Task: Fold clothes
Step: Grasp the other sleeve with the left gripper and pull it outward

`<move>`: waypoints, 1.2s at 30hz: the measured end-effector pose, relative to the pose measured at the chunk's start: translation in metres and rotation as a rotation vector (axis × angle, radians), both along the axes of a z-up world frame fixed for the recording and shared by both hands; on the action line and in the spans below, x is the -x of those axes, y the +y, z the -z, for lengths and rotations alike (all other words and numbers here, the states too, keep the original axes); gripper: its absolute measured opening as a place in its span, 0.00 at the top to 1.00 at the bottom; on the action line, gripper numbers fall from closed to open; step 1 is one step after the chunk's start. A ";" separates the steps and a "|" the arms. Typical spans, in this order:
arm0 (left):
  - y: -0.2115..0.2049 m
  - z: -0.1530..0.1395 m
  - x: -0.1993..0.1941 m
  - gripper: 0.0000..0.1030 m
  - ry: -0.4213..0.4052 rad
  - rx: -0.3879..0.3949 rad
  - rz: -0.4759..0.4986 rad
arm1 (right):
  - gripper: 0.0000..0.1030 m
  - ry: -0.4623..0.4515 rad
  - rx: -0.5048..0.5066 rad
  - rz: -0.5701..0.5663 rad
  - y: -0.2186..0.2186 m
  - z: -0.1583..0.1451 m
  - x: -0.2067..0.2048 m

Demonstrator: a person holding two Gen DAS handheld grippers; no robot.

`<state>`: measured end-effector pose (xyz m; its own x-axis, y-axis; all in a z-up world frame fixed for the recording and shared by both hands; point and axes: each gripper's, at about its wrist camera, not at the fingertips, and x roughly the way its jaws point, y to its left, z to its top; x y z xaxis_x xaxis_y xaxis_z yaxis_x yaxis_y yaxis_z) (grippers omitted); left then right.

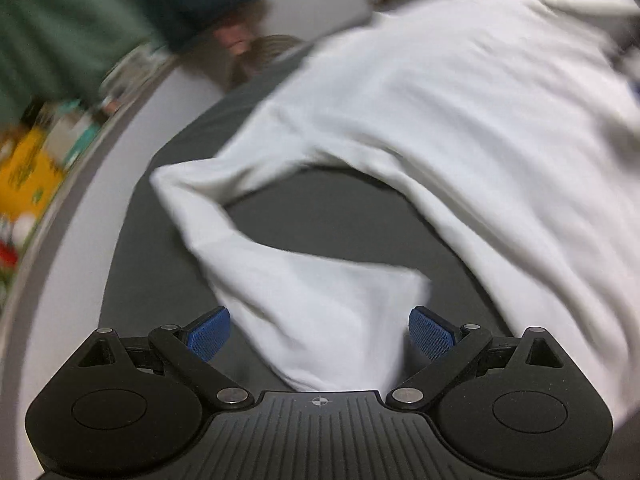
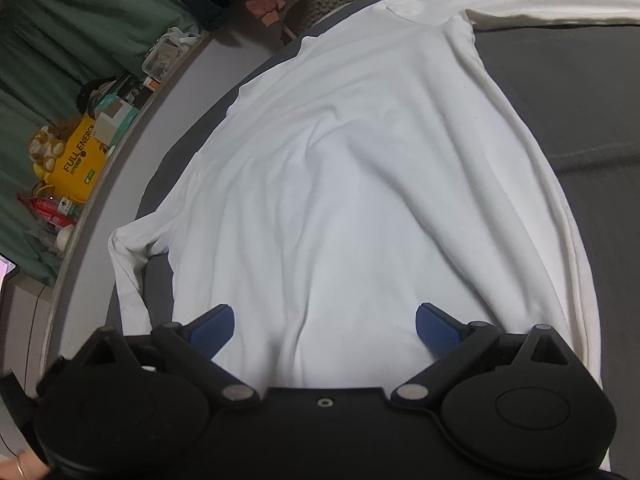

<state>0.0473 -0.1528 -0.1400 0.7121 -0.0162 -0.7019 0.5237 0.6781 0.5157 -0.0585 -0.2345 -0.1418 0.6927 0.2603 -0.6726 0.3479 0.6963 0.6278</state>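
A white long-sleeved shirt [image 2: 352, 168] lies spread on a dark grey sheet [image 2: 560, 92]. In the left wrist view its left sleeve [image 1: 304, 280] bends back toward me, and the cuff end lies between the blue pads of my left gripper [image 1: 319, 334], whose jaws stand wide apart. This view is blurred. In the right wrist view my right gripper [image 2: 325, 330] hovers open over the lower body of the shirt, pads apart on either side of a fold of cloth. The other sleeve [image 2: 552, 4] stretches to the far right.
The bed's pale edge [image 2: 120, 160] curves down the left. Beyond it sit a yellow bag [image 2: 78, 160], boxes and a green curtain [image 2: 60, 40]. A hand with a ring [image 2: 22, 470] shows at the bottom left. A person's feet [image 2: 266, 6] and a round mat [image 2: 320, 6] are at the far end.
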 end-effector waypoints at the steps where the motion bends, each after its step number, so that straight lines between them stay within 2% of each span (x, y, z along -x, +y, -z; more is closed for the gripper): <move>1: -0.005 0.004 0.006 0.07 -0.008 -0.006 0.016 | 0.05 0.000 0.004 0.000 0.001 0.000 0.001; 5: -0.016 0.007 0.007 0.07 -0.071 0.042 -0.003 | 0.05 -0.003 0.033 -0.010 0.003 -0.001 0.001; 7: -0.020 0.012 0.005 0.15 -0.081 0.063 0.004 | 0.05 -0.004 0.045 -0.014 0.004 -0.001 0.001; 9: -0.024 0.017 0.001 0.40 -0.067 0.083 0.021 | 0.05 -0.005 0.052 -0.018 0.004 -0.001 0.001; 10: -0.026 0.018 -0.001 0.44 -0.058 0.097 0.022 | 0.05 -0.006 0.056 -0.019 0.004 -0.001 0.002; 12: -0.026 0.018 -0.008 0.61 -0.029 0.141 0.006 | 0.05 -0.008 0.061 -0.023 0.004 -0.001 0.002; 13: -0.025 0.018 -0.010 0.65 -0.011 0.169 -0.004 | 0.05 -0.009 0.063 -0.024 0.004 -0.001 0.002; 14: -0.023 0.019 -0.013 0.78 0.008 0.198 -0.014 | 0.05 -0.009 0.065 -0.026 0.004 -0.001 0.002; 15: -0.021 0.020 -0.016 0.98 0.022 0.219 -0.023 | 0.05 -0.009 0.065 -0.026 0.003 -0.001 0.002; 17: -0.016 0.019 -0.020 0.97 0.038 0.263 -0.038 | 0.05 -0.009 0.064 -0.027 0.002 -0.001 0.002; 19: -0.003 0.011 -0.022 0.97 -0.006 0.323 -0.070 | 0.05 -0.011 0.062 -0.029 0.001 -0.001 0.003; 22: 0.037 -0.020 -0.025 0.97 -0.154 0.411 -0.219 | 0.05 -0.011 0.059 -0.029 0.001 -0.001 0.003; 24: 0.073 -0.044 -0.030 0.98 -0.274 0.434 -0.349 | 0.05 -0.009 0.059 -0.027 0.001 -0.001 0.002; 26: 0.105 -0.067 -0.038 0.98 -0.397 0.365 -0.434 | 0.05 -0.009 0.065 -0.029 0.002 -0.001 0.002; 28: 0.131 -0.086 -0.048 0.98 -0.480 0.258 -0.479 | 0.05 -0.010 0.076 -0.033 0.004 -0.001 0.002; 32: 0.175 -0.105 -0.069 0.98 -0.518 0.167 -0.582 | 0.05 -0.013 0.111 -0.048 0.008 -0.002 0.002; 36: 0.193 -0.097 -0.091 0.98 -0.517 0.075 -0.590 | 0.05 -0.020 0.139 -0.059 0.009 -0.003 0.002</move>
<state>0.1388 0.0398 -0.0429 0.8536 0.4318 -0.2914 -0.2274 0.8122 0.5372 -0.0608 -0.2250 -0.1387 0.6922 0.2069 -0.6914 0.2921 0.7958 0.5305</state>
